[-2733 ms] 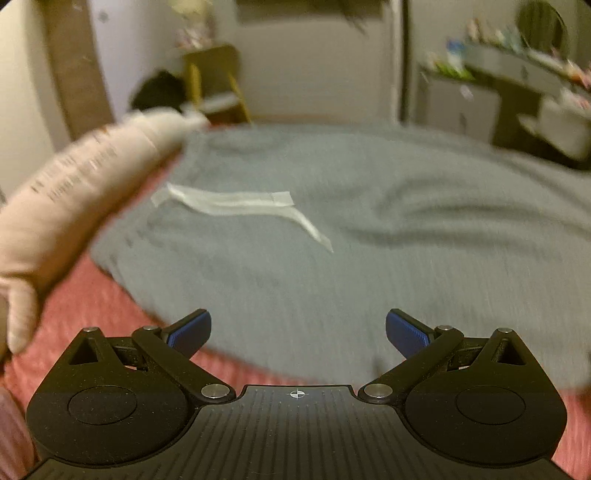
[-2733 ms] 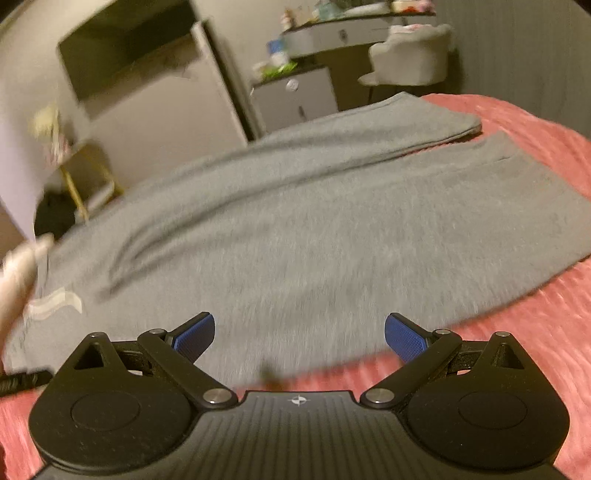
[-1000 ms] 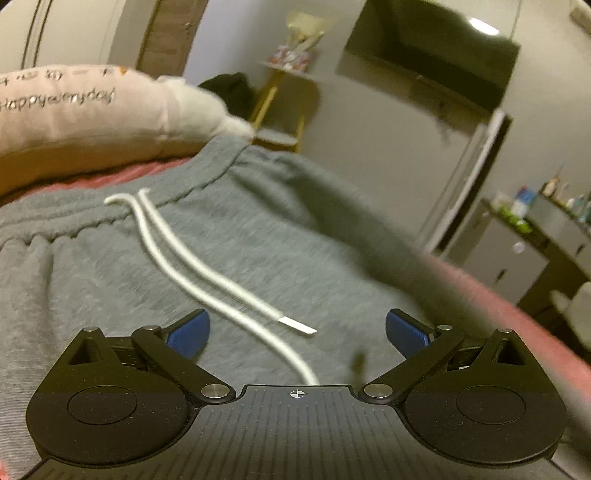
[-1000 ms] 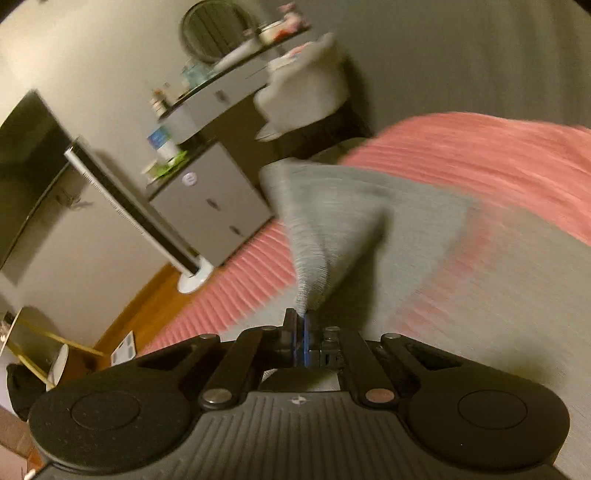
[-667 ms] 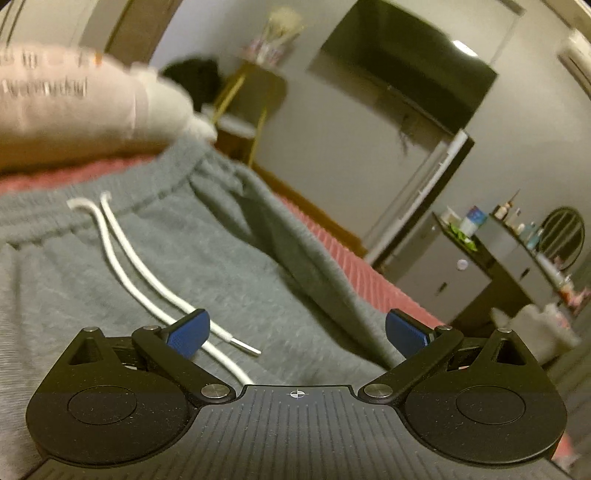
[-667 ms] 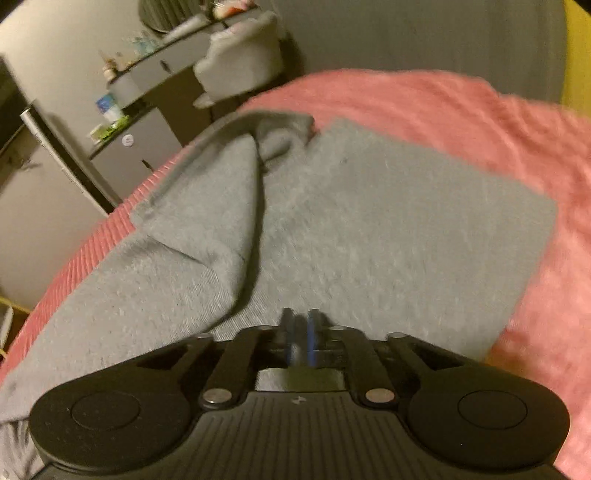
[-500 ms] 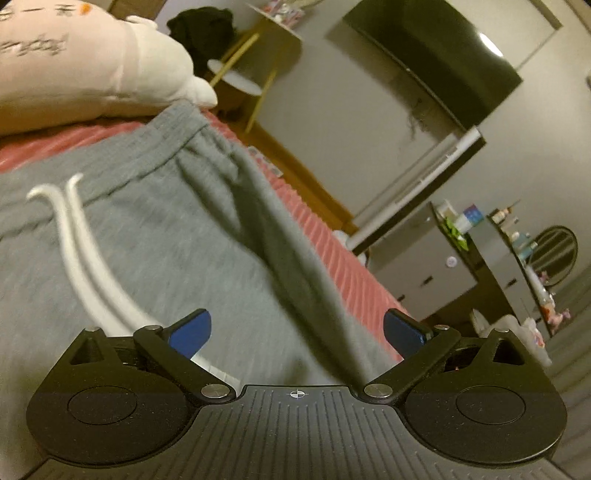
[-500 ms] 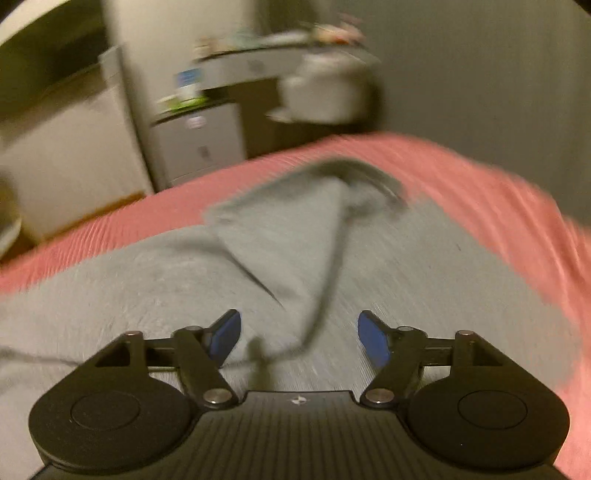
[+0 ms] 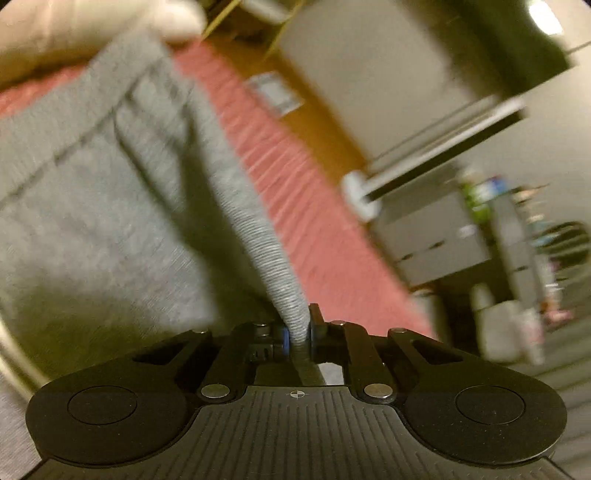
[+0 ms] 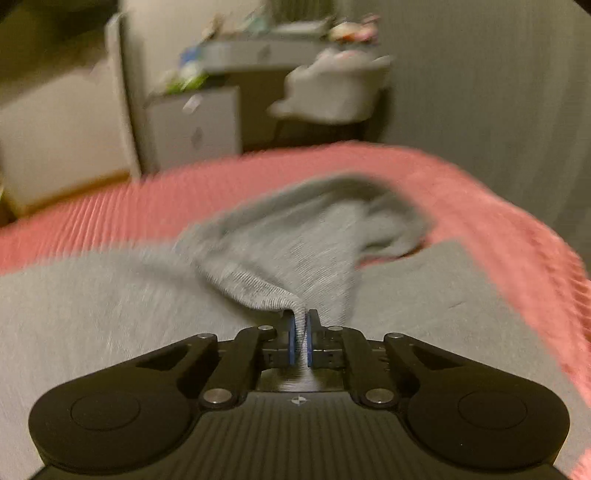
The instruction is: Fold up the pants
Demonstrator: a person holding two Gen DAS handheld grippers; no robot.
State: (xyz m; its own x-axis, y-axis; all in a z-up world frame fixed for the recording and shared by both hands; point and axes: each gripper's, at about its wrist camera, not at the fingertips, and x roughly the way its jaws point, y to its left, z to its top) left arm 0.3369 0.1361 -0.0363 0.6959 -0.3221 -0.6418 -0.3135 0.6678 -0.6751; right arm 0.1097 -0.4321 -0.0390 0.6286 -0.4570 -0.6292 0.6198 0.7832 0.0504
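At the far left of the left wrist view, a pale pillow (image 9: pixel 92 33) lies just past the ribbed waistband (image 9: pixel 122 74) of the grey pants (image 9: pixel 74 206), which are spread over a pink bedspread (image 9: pixel 295 184). The left gripper (image 9: pixel 297 328) is pinched tight on a ridge of that grey knit, drawn up from the outer side seam near the waist so that it rises as a taut strip into the blue pads. Further right in that view lie the wooden floor and some blurred furniture. In the right wrist view, the flat leg fabric fills the left, then the right gripper (image 10: pixel 301 332) sits closed on a peak of cloth from the far leg (image 10: pixel 295 240), whose cuff end curls in a loose heap on the bedspread toward the right. The knit looks soft, thick and limp, with no stiffness of its own: it tents only where it is pulled and sags everywhere else. It seems light enough for two pinches to carry, and its fuzzy surface should hold well against the pads. The better holds are probably the firmer parts, namely the waistband, the side seam and the cuff hem, since a pinch in open fabric may take only the top layer and let the lower one trail. Motion blur hides how many layers each grip holds.
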